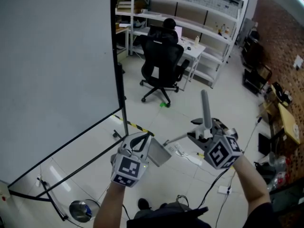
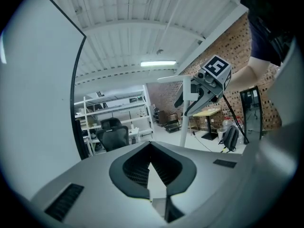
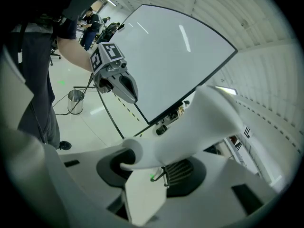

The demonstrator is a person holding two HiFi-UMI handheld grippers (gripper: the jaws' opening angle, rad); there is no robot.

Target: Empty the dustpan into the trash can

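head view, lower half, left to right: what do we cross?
trash can → left gripper → right gripper → yellow table at the right edge

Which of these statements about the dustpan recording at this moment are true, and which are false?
1. The right hand-held gripper grips a pale handle between its jaws. True.
2. The trash can sits directly beneath the right hand-held gripper. False: it stands on the floor at the person's lower left, by the whiteboard's stand.
3. The office chair lies tipped over. False: it stands upright near the desk.
4. A large whiteboard stands at the person's left. True.
5. The left hand-held gripper has its jaws spread wide. False: they meet at the tips.
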